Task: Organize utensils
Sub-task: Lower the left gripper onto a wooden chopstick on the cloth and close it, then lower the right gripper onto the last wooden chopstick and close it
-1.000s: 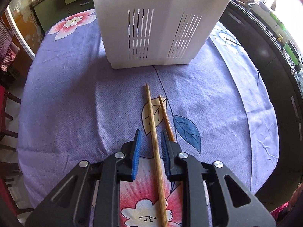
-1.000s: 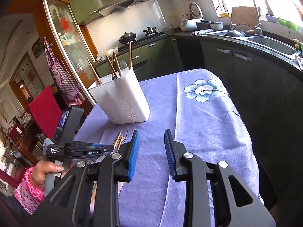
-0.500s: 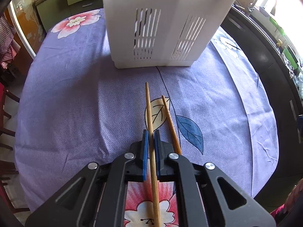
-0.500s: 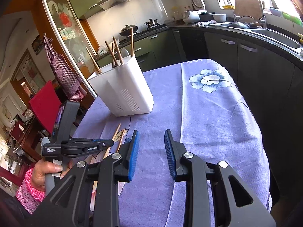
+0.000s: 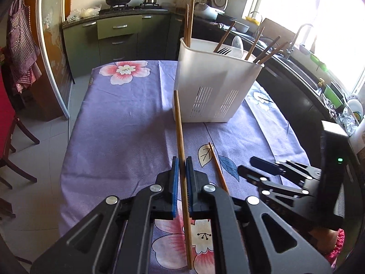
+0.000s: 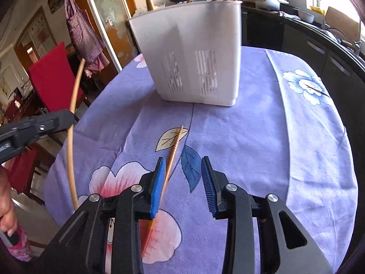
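Left tongs (image 5: 181, 183) clamp chopstick (image 5: 180, 137) | right tongs (image 6: 183, 187) opening over second chopstick (image 6: 174, 150)

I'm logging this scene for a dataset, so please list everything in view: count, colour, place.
Held chopstick: one, light wood, clamped in the left gripper.
Loose chopstick: one, orange-brown, lying on the cloth between the right gripper's opening jaws.
Utensil holder: one, white, slotted, standing mid-table, holding chopsticks and a fork.
Tablecloth: one, purple, floral.
Chair: one, red, beside the table.
Left gripper: black, blue pads.
Right gripper: black, blue pads.
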Available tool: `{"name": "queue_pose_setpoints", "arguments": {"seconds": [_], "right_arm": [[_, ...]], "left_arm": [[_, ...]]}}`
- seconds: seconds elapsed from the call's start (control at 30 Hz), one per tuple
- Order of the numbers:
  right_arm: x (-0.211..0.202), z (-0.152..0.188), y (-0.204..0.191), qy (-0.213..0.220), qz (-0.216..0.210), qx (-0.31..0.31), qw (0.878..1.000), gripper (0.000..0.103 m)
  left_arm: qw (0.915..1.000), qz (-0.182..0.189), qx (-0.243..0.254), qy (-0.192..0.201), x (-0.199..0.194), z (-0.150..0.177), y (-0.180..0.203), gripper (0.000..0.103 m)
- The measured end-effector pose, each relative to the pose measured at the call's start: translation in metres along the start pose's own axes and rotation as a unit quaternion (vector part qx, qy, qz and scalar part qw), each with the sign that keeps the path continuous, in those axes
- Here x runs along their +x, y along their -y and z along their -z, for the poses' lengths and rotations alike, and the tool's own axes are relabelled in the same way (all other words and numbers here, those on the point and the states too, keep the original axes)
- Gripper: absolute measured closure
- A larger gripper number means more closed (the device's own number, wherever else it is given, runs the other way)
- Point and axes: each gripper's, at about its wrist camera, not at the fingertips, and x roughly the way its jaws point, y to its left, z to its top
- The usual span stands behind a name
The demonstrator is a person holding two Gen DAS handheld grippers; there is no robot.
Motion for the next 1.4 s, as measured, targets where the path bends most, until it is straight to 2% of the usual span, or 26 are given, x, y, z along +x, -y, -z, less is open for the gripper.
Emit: {"name": "queue_pose_setpoints", "arguments": {"seconds": [0.17,0.33,0.43,0.5,0.57,0.6,0.73,0.83,0.93,1.07,1.27,1.4], "right_arm": [[0.036,-0.008,-0.021,-0.028,0.024,-0.027,0.999,0.07],[0.056,-0.013,-0.033,-0.049,0.044,-0.04,0.997,0.07],[0.06,-0.013,-0.039,-0.047,0.06,-0.05,0.996,0.071],[0.06,-0.011,-0.039,-0.045,0.062,-0.05,0.996,0.076],[0.061,-0.012,-0.037,-0.043,0.063,-0.047,0.996,0.088],[0.061,-0.012,-0.035,-0.043,0.063,-0.045,0.996,0.091],[0.062,-0.015,-0.033,-0.043,0.059,-0.04,0.997,0.096],[0.058,-0.018,-0.028,-0.037,0.053,-0.032,0.997,0.096],[0.037,-0.023,-0.019,-0.013,0.041,-0.018,0.999,0.096],[-0.008,-0.03,-0.011,0.042,0.021,0.005,0.999,0.096],[-0.085,-0.031,-0.008,0.134,0.021,0.009,0.991,0.096],[-0.119,-0.024,-0.007,0.162,0.023,0.006,0.987,0.096]], "left_arm": [[0.9999,0.011,0.004,0.012,-0.013,0.003,-0.001,0.097],[0.9997,0.019,0.005,0.016,-0.019,0.004,-0.004,0.097],[0.9996,0.022,0.006,0.017,-0.02,0.004,-0.005,0.097],[0.9996,0.023,0.006,0.017,-0.021,0.005,-0.006,0.097],[0.9996,0.022,0.007,0.017,-0.02,0.005,-0.006,0.097],[0.9996,0.022,0.007,0.017,-0.021,0.005,-0.006,0.097],[0.9996,0.022,0.008,0.016,-0.021,0.005,-0.005,0.097],[0.9996,0.022,0.01,0.016,-0.021,0.005,-0.005,0.097],[0.9996,0.022,0.011,0.015,-0.021,0.005,-0.004,0.097],[0.9995,0.02,0.013,0.019,-0.024,0.005,-0.003,0.097],[0.9992,0.017,0.02,0.031,-0.036,0.002,0.002,0.097],[0.9989,0.013,0.025,0.038,-0.042,0.001,0.004,0.097]]}}
